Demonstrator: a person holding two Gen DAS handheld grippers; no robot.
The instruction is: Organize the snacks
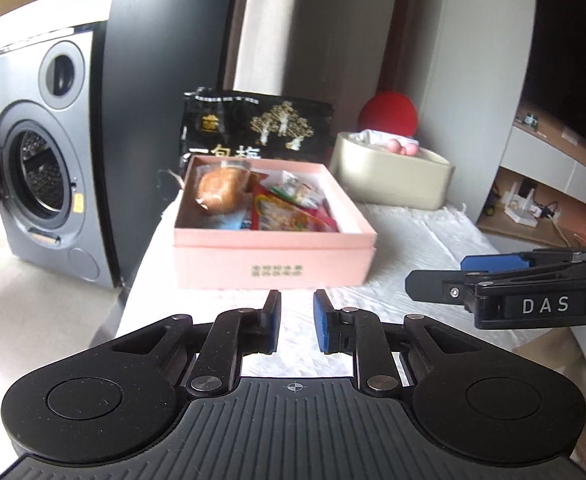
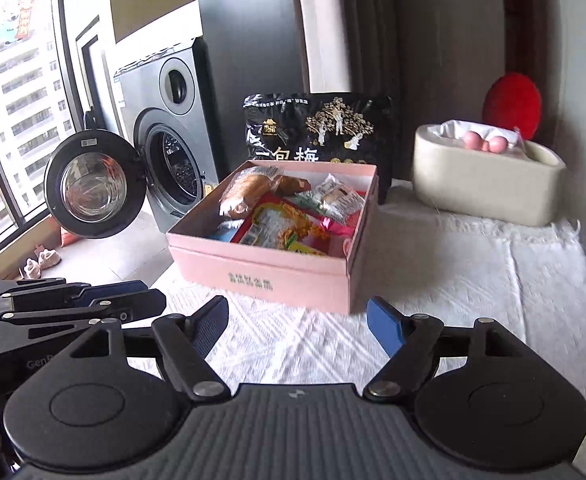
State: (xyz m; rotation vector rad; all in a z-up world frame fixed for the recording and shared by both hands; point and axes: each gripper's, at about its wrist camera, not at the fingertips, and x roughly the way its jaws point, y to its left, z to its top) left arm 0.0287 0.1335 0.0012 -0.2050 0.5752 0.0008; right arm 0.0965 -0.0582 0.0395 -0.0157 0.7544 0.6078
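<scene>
While both stay empty, the left hand-held gripper [image 1: 297, 322] is narrowly parted and the right hand-held gripper [image 2: 297, 325] gapes wide; at 12 o'clock, the open pink cardboard box [image 1: 273, 258] holds wrapped snacks [image 1: 289, 212] on the white-clothed bench [image 1: 413, 248].

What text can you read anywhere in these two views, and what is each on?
"DAS": side of the right gripper, left wrist view.
"一包梅": black snack bag behind the pink box.
"Gen": left gripper body, cut off.
Pink box front print, snack wrappers, washing machine sticker: too blurred to read.
</scene>
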